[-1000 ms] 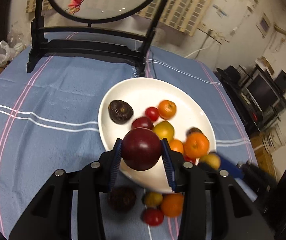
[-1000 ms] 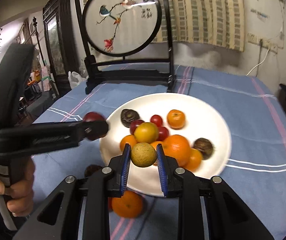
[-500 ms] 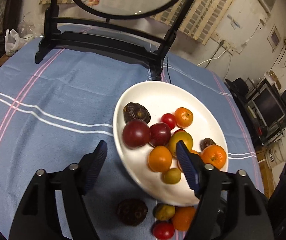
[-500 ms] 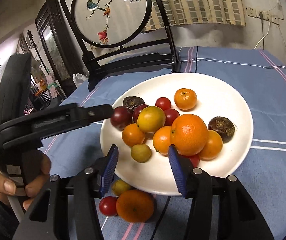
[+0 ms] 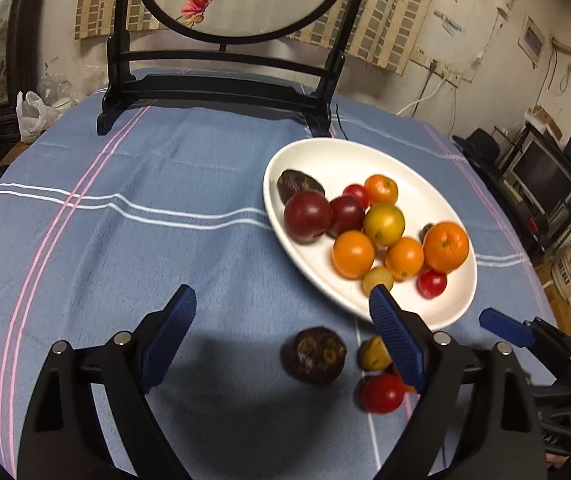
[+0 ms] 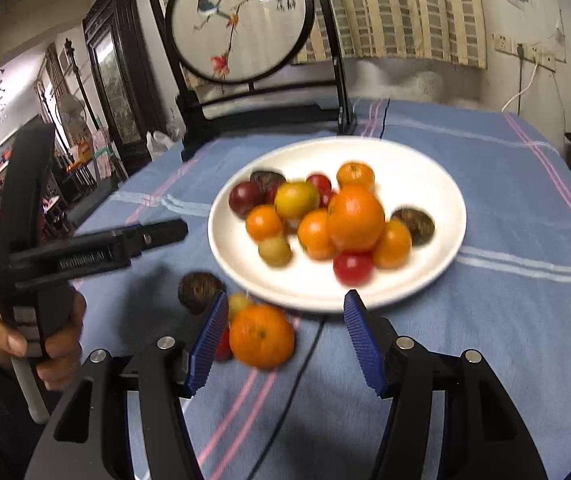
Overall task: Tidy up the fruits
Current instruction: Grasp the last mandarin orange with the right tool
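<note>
Both grippers tilt down, jaws just opened wide and empty: left gripper (image 5: 281,312) above a dark fruit (image 5: 314,355), right gripper (image 6: 283,322) beside an orange (image 6: 260,335), plate (image 6: 425,172) beyond.

Warm, dim indoor light here, and it looks to come from above: the left tool (image 5: 283,312) throws a broad soft shadow onto the blue tabletop (image 5: 125,240) just ahead of it. The white plate (image 6: 417,168) shines bright, close to washed out. Motion blur smears the fruit, worst on the orange (image 6: 261,336) in the right wrist view. A glare streak sits on the round glass screen (image 6: 241,24). Fisheye bends the walls, and the corners go black.
</note>
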`<state>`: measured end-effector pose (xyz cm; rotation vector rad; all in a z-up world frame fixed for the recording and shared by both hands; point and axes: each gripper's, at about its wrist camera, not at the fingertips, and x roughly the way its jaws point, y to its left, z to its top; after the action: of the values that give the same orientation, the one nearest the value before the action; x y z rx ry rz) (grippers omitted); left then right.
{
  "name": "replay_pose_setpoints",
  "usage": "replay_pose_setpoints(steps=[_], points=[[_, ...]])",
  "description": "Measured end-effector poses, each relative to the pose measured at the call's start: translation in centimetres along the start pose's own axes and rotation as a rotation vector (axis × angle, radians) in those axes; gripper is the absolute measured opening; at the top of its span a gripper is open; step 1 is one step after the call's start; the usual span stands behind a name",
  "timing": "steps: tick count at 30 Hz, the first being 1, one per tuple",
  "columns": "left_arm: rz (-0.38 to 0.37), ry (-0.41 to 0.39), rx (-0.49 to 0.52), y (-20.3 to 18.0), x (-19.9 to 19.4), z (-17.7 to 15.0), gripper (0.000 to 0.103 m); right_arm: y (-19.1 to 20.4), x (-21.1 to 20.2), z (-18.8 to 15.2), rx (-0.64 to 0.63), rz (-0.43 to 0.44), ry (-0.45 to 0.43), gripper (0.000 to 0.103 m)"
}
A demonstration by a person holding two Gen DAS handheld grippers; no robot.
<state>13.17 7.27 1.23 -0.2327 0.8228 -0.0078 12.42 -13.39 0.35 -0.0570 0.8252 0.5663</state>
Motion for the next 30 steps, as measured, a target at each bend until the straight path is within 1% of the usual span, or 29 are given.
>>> replay_pose_setpoints(steps=[3,7,8,10,12,18,20,22,23,24,26,27,30], points=[[0.005,0.009,-0.004,0.2,0.0,-0.3,0.089,1.3,0.8,-0.9,-0.079,-0.030,0.037,0.061],[0.015,0.012,-0.010,0.6,0.0,-0.2,0.089,2.3,1.6,-1.4,-0.139,-0.045,0.077,0.061],[0.020,0.012,-0.010,0.7,0.1,-0.2,0.089,2.6,1.9,-1.6,-0.163,-0.062,0.103,0.060],[0.018,0.022,-0.016,1.0,0.2,-0.1,0.090,3.2,2.1,-2.0,-0.206,-0.092,0.128,0.059],[0.012,0.031,-0.022,1.1,0.3,-0.1,0.090,3.7,2.2,-2.2,-0.241,-0.116,0.138,0.057],[0.018,0.039,0.007,0.6,0.3,-0.3,0.090,4.1,3.7,-2.0,-0.252,-0.157,0.139,0.057],[0.015,0.045,0.014,0.4,0.4,-0.3,0.090,4.4,4.1,-1.6,-0.254,-0.167,0.121,0.056],[0.012,0.055,0.019,0.3,0.5,-0.4,0.090,4.8,4.5,-1.2,-0.262,-0.158,0.114,0.053],[0.012,0.058,0.021,0.3,0.6,-0.4,0.090,4.9,4.7,-1.1,-0.266,-0.152,0.118,0.046],[0.011,0.062,0.022,0.3,0.6,-0.5,0.090,5.1,4.8,-1.2,-0.274,-0.154,0.118,0.044],[0.009,0.066,0.019,0.4,0.6,-0.5,0.090,5.2,4.5,-1.3,-0.280,-0.139,0.119,0.043],[0.007,0.069,0.017,0.4,0.6,-0.5,0.090,5.1,4.0,-1.4,-0.271,-0.118,0.119,0.043],[-0.001,0.092,0.028,0.5,0.7,-0.5,0.090,4.0,2.6,-1.3,-0.221,-0.096,0.094,0.043]])
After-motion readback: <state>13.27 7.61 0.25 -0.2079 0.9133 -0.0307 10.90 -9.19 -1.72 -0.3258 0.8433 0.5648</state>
